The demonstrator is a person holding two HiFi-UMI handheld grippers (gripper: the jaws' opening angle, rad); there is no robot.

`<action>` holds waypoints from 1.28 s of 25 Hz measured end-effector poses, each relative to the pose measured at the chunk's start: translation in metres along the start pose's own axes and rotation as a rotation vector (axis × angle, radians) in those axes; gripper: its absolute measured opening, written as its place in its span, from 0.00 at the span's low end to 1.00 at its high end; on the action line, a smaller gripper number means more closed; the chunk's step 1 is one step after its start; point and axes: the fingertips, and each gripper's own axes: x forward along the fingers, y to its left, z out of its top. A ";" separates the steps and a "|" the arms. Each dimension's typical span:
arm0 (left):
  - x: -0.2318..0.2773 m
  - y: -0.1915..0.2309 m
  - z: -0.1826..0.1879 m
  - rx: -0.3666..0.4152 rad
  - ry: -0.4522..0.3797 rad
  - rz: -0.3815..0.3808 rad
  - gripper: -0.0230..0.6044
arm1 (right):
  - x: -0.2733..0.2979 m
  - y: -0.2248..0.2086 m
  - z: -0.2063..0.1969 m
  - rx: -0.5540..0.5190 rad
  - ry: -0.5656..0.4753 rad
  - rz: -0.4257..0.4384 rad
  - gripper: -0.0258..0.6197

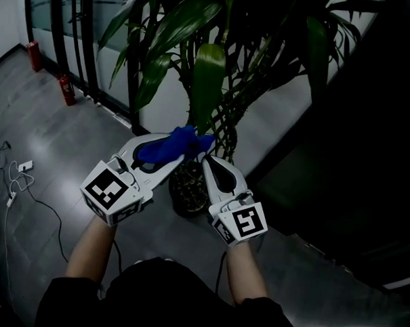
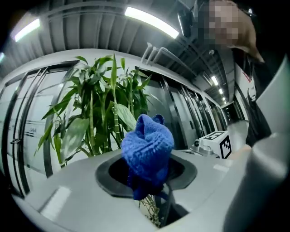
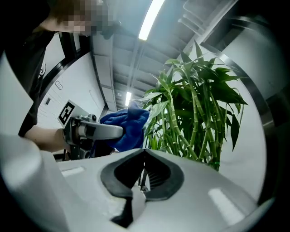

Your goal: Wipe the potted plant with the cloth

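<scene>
while left gripper (image 1: 183,149) clamps the cloth (image 2: 147,149) beside the plant (image 1: 209,78) and right gripper (image 3: 142,174) sits closed, empty, stroke leaves gently, probably stem-to-tip.

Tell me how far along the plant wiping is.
Done: the cloth is picked up, with the left gripper shut on it. In hand: the cloth is raised beside the potted plant; contact is unclear. The right gripper is shut and empty. Left: wiping the leaves.

The blue woolly cloth (image 1: 166,148) sits in the white left gripper (image 1: 180,143), before the tall green potted plant (image 1: 207,71). The white right gripper (image 1: 210,162) is just right of it.
</scene>
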 end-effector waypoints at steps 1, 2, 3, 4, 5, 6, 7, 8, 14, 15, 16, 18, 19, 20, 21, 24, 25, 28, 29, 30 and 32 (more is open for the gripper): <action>-0.008 0.002 0.003 -0.010 -0.028 0.018 0.28 | 0.000 0.003 -0.002 0.004 0.001 0.014 0.04; -0.017 0.003 0.003 -0.021 -0.054 0.036 0.28 | 0.000 0.006 -0.006 0.010 0.003 0.028 0.04; -0.026 0.005 0.003 -0.038 -0.078 0.053 0.28 | 0.000 0.009 -0.010 0.017 0.006 0.044 0.04; -0.036 0.007 0.001 -0.061 -0.102 0.071 0.28 | 0.002 0.013 -0.015 0.026 0.010 0.061 0.04; -0.047 0.010 -0.001 -0.086 -0.126 0.093 0.28 | 0.006 0.017 -0.020 0.037 0.013 0.081 0.04; -0.057 0.013 -0.003 -0.113 -0.148 0.121 0.28 | 0.010 0.021 -0.024 0.047 0.017 0.101 0.04; -0.068 0.017 -0.004 -0.138 -0.168 0.153 0.28 | 0.015 0.025 -0.028 0.055 0.020 0.123 0.04; -0.079 0.021 -0.006 -0.160 -0.187 0.187 0.28 | 0.020 0.030 -0.031 0.062 0.021 0.144 0.04; -0.140 0.038 -0.008 -0.181 -0.230 0.379 0.28 | 0.037 0.056 -0.036 0.110 -0.011 0.249 0.04; -0.147 0.039 -0.009 -0.176 -0.228 0.404 0.28 | 0.040 0.058 -0.038 0.119 -0.014 0.257 0.04; -0.153 0.040 -0.009 -0.173 -0.227 0.423 0.28 | 0.043 0.061 -0.040 0.128 -0.013 0.264 0.04; -0.162 0.041 -0.011 -0.169 -0.223 0.447 0.28 | 0.049 0.067 -0.044 0.141 -0.006 0.278 0.04; -0.165 0.042 -0.011 -0.167 -0.222 0.453 0.28 | 0.052 0.070 -0.046 0.144 -0.001 0.286 0.04; -0.167 0.043 -0.013 -0.165 -0.220 0.455 0.28 | 0.056 0.075 -0.047 0.144 0.005 0.293 0.04; -0.170 0.045 -0.014 -0.164 -0.218 0.455 0.28 | 0.059 0.079 -0.048 0.140 0.010 0.297 0.04; -0.171 0.058 -0.023 -0.180 -0.217 0.440 0.28 | 0.069 0.090 -0.055 0.094 0.033 0.298 0.04; -0.169 0.066 -0.028 -0.191 -0.224 0.426 0.28 | 0.074 0.095 -0.059 0.064 0.048 0.299 0.04; -0.165 0.097 -0.050 -0.216 -0.235 0.375 0.28 | 0.101 0.108 -0.080 0.012 0.069 0.296 0.04; -0.165 0.108 -0.056 -0.221 -0.234 0.355 0.28 | 0.112 0.109 -0.086 0.012 0.069 0.280 0.04; -0.165 0.119 -0.059 -0.224 -0.234 0.328 0.28 | 0.122 0.110 -0.088 0.013 0.070 0.254 0.04; -0.165 0.136 -0.054 -0.221 -0.233 0.253 0.28 | 0.137 0.111 -0.084 0.011 0.073 0.183 0.04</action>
